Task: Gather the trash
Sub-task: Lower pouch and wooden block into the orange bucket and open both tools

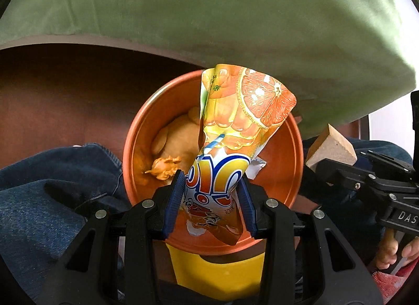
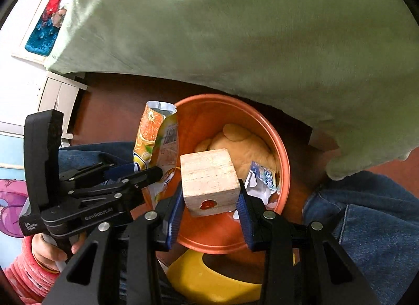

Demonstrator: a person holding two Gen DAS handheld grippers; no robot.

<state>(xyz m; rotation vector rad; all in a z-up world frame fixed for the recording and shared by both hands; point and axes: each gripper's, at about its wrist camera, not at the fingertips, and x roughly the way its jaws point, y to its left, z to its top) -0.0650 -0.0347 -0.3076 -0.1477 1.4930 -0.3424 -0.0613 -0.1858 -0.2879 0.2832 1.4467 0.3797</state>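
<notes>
Here two grippers work over one orange bin (image 1: 136, 153), each clamped on a single item. The left gripper (image 1: 210, 189) pinches one orange juice pouch (image 1: 235, 132) between its blue pads (image 1: 174, 200); the pouch stands tilted above the bin's mouth, its torn top leaning toward the far rim under the edge of a green cloth (image 1: 209, 11). The right gripper (image 2: 209, 200) squeezes one pale wooden block (image 2: 209, 176) with a red mark on its lower face, held over the near part of the bin's opening, the blue pads (image 2: 244, 213) flat against its two sides. Inside the bin lie one tan crumpled lump (image 2: 243, 145) at the far wall, one small blue-and-silver wrapper (image 2: 262, 181) just beside the right wall, and, seen from the left wrist, one small orange scrap (image 1: 165, 167) near the left wall. From the right wrist view the pouch (image 2: 157, 137) sits just outside the bin's left rim (image 2: 183, 111), close to the block. The green cloth overhangs the far side of the bin, so open room is mainly toward the near rim, where one yellow object (image 2: 209, 278) lies below the bin. Blue denim (image 1: 39, 200) crowds both flanks, on the left and on the right of the bin.
</notes>
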